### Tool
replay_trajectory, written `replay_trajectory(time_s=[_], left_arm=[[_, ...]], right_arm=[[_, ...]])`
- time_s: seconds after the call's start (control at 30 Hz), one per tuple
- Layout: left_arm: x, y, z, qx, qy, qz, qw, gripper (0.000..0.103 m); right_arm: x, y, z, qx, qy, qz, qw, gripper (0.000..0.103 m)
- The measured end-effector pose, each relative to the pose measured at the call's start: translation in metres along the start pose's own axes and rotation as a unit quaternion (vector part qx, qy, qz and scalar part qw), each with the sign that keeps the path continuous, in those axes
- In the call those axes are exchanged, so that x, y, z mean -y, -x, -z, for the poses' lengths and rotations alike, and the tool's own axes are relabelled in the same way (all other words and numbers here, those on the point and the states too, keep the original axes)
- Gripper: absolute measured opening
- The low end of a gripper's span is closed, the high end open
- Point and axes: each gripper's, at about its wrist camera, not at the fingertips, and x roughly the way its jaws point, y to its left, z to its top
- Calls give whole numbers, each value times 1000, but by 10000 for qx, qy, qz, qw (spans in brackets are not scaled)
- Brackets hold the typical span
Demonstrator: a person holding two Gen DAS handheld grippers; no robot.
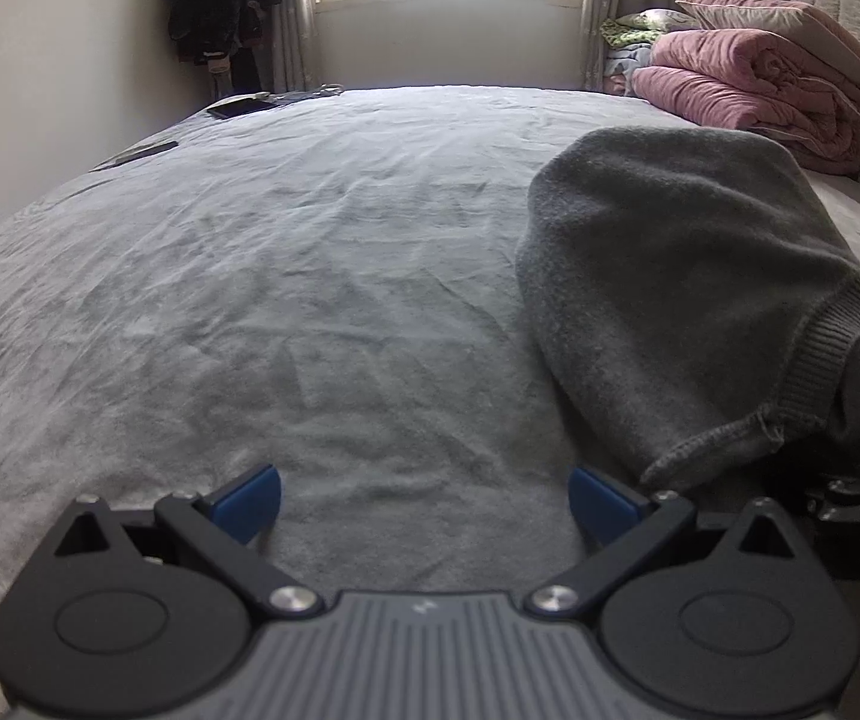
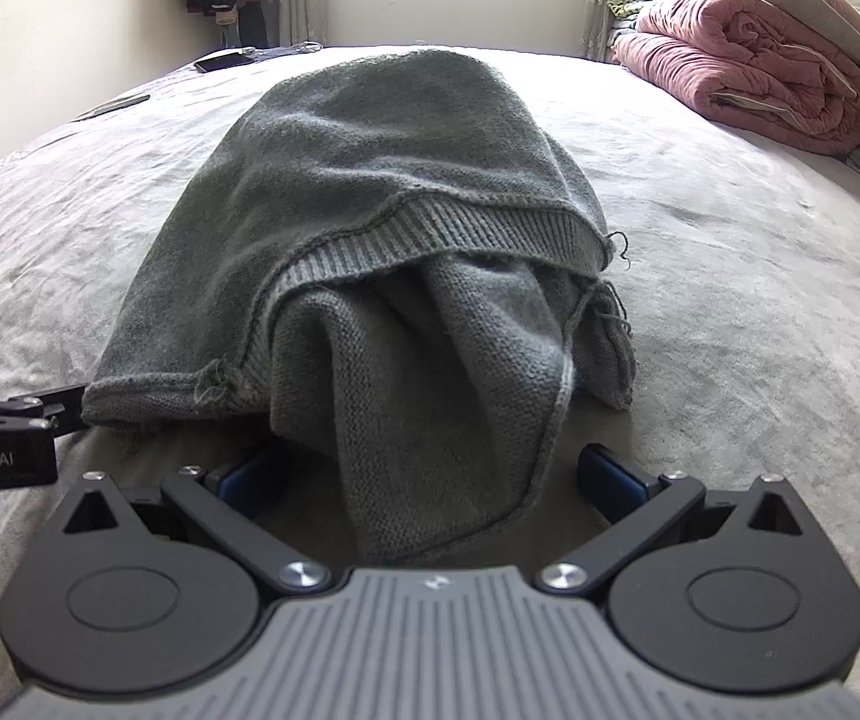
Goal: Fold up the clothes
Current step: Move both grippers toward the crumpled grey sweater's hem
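A grey knit sweater point(image 2: 370, 192) lies bunched on the bed, its ribbed hem folded over. In the right wrist view it is straight ahead, and a loose flap of it hangs down between my right gripper's point(image 2: 430, 486) open blue fingers point(image 2: 610, 480), not pinched. In the left wrist view the sweater point(image 1: 682, 276) lies to the right. My left gripper point(image 1: 424, 504) is open and empty over bare sheet, left of the sweater's near corner; it also shows at the left edge of the right wrist view point(image 2: 4, 414).
The bed sheet point(image 1: 250, 300) is grey and wrinkled. A folded pink quilt point(image 2: 748, 66) and pillows lie at the far right by the headboard. A phone point(image 2: 223, 62) and a flat dark item point(image 1: 136, 154) lie near the far left edge. Dark clothes hang in the corner by the window.
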Motion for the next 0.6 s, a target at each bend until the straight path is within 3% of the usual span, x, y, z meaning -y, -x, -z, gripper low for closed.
replay_trajectory(time_s=[0.33,0.6], left_arm=[[16,8,0,171,-401,240,9988,102],[20,12,1,275,-571,390,9972,102]], right_arm=[[1,5,-5,-50,433,-125,9990,103],[4,11,-13,-78,551,86,9984,103]])
